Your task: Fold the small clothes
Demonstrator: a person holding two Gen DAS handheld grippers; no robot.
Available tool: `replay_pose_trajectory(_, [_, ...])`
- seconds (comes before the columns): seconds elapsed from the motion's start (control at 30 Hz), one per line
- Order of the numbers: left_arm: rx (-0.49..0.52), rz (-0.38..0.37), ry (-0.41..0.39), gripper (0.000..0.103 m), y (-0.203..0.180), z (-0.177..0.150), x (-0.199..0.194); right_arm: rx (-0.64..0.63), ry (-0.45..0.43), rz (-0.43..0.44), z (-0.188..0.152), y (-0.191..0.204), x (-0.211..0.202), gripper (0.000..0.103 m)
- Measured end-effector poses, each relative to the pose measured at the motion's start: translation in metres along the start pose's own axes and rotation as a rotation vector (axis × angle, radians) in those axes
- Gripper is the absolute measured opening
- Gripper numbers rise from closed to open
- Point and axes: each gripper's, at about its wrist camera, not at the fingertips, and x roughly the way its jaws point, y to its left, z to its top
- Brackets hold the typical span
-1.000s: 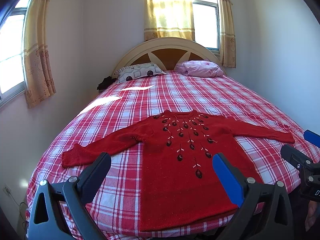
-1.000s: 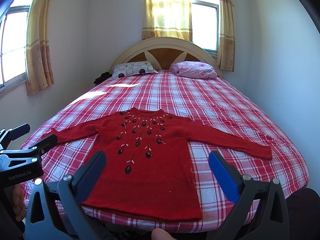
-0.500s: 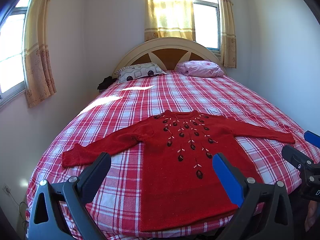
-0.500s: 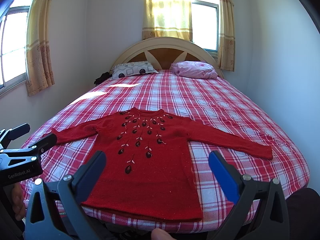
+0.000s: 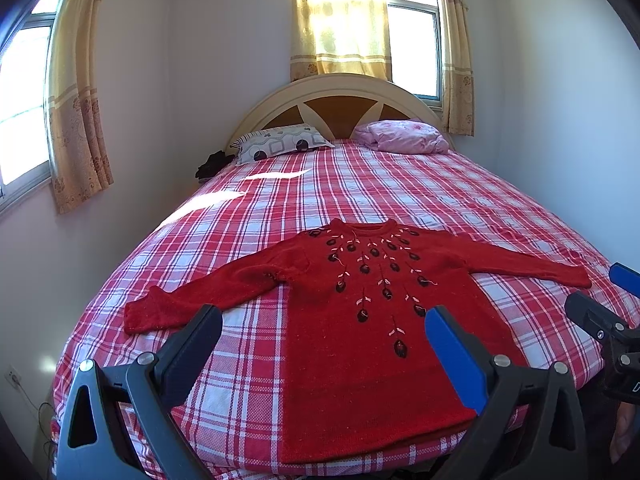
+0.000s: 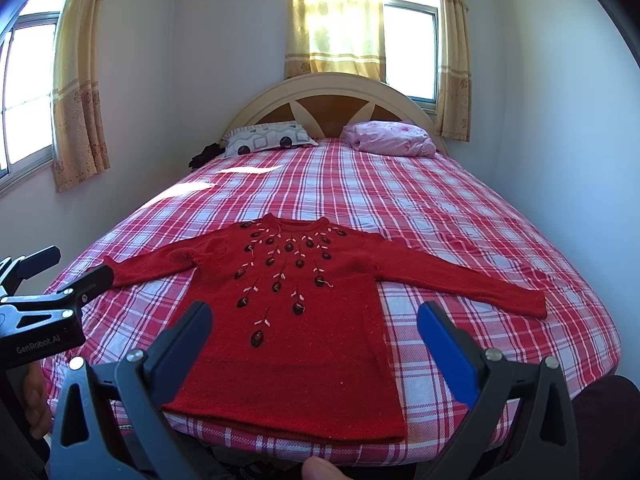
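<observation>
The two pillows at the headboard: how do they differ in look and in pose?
The left pillow is white and grey with dark dots and square shapes; the right pillow is plain pink with faint marks. The left pillow lies flat and smooth; the right pillow looks crumpled and bulkier. Both rest on the plaid bed against the headboard.

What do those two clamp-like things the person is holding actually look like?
Each tool is a dark grey plastic frame with triangular cut-outs and silver screw heads, ending in two long fingers. On the left tool and the right tool alike, one pad is dark navy and the other bright blue. The left tool's body carries white "GenRobot.AI" lettering. No cables show, and no sleeves.
</observation>
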Motion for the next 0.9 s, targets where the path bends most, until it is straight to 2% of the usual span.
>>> replay_pose_trajectory(0.5, [0.002,0.006,0.039,0.102,-0.001,-0.004,0.019,0.008,0.017,0.000,-0.005,-0.003,0.009,0.103])
replay_pose_trajectory(0.73, [0.009,0.040,0.085,0.102,-0.004,-0.019,0.055,0.014,0.060,-0.001,-0.014,-0.012,0.032,0.103])
replay_pose_trajectory(0.9, [0.019,0.075,0.124,0.102,0.000,-0.033,0.094,0.031,0.095,-0.030,-0.024,-0.035,0.058,0.103])
